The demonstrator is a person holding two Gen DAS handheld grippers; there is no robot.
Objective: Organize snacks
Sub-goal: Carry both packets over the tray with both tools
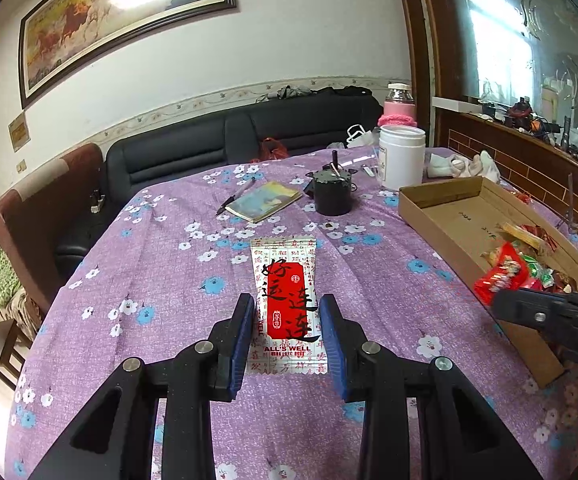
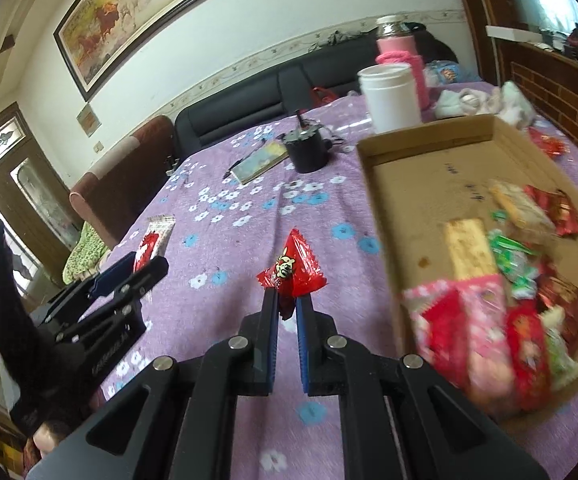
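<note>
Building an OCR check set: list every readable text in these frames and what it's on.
"ALL'S WELL": white and red snack packet between the left tongs.
Large black brush characters on the same packet: too stylised to transcribe.
Pen marks on the cardboard box floor: unreadable.
Red candy in the right tongs: picture only.
Engraving on the left tongs' body: blurred.

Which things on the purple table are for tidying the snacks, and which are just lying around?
For the job:
- white and red snack packet between the left gripper's jaws
- red candy pinched by the right gripper
- cardboard box with snacks inside

Just lying around:
- white jar
- black pot
- notebook
- pen
- pink bottle
</note>
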